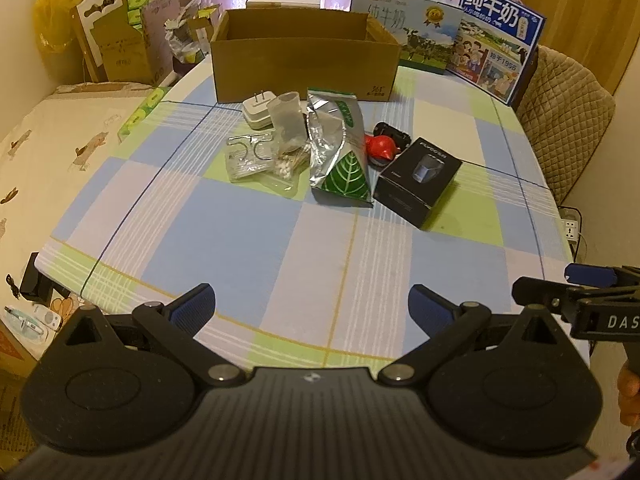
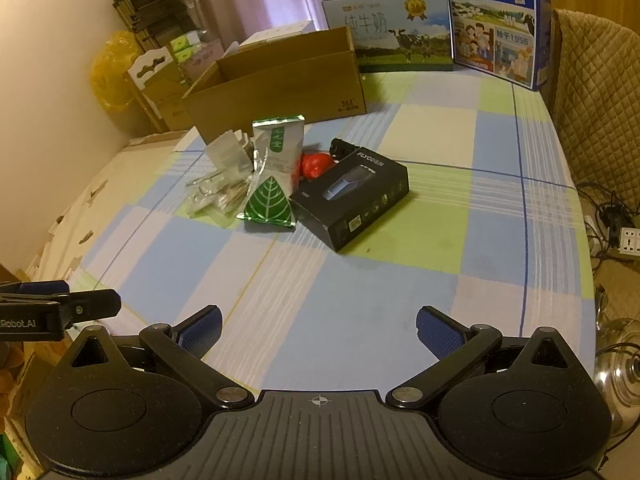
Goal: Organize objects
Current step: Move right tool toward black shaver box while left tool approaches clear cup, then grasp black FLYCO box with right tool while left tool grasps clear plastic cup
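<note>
Clustered mid-table on the checked cloth [image 1: 248, 240]: a silver-and-green foil bag [image 1: 340, 152] standing slightly crumpled, with a black shaver box [image 1: 418, 180] lying flat just to its right, touching or nearly so. Tucked behind those two, a red toy [image 1: 382, 146] and a small black item [image 1: 394, 130], too hidden to tell apart further. Left of the bag, a clear plastic cup [image 1: 285, 118], a white plug adapter [image 1: 256, 110] with prongs up, and clear packets [image 1: 260, 162] holding wire hooks and small white bits. Farther back, an open cardboard box [image 1: 304, 68], empty as far as visible. Beyond it, at the far right, two upright milk cartons [image 1: 496, 36] against a quilted chair back [image 1: 568, 120].

At the near edge, left gripper [image 1: 312, 312] with fingers spread wide, holding nothing, hovering over bare cloth. Right gripper [image 2: 318, 332] likewise spread and empty, just beside the left one, well apart from the cluster.
</note>
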Demonstrator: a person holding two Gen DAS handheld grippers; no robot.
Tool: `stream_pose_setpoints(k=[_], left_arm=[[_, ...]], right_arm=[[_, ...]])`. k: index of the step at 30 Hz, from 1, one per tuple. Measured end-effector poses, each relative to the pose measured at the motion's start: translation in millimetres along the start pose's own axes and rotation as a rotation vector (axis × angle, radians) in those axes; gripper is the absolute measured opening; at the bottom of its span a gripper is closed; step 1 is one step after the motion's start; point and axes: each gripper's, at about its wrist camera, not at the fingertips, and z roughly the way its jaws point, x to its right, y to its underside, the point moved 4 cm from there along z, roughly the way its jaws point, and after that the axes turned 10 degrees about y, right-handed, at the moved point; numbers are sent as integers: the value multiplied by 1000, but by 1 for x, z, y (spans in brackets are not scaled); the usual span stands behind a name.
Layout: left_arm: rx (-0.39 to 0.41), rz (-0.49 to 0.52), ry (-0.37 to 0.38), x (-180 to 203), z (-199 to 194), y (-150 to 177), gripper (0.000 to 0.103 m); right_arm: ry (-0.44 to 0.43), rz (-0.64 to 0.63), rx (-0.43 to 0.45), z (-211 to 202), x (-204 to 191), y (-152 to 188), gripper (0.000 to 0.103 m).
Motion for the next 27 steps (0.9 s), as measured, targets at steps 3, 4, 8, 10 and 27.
stream_pose_setpoints(k=[3, 4, 8, 10, 27], left_arm=[[-3, 0, 1, -10, 7, -8, 102], [-4, 1, -1, -14, 10, -11, 102], [-2, 6, -7, -31, 22, -30, 102], [-2, 8, -6, -41, 30, -41, 102], [-51, 72, 36, -113, 113, -120, 102]], right_arm=[[10, 14, -5, 11, -2, -8, 101], [16, 19, -7, 16, -3, -12, 101], [39, 43, -15, 35, -7, -28, 101], [57, 62, -18, 47, -10, -36, 101], [215, 190, -59, 143, -35, -92, 101]])
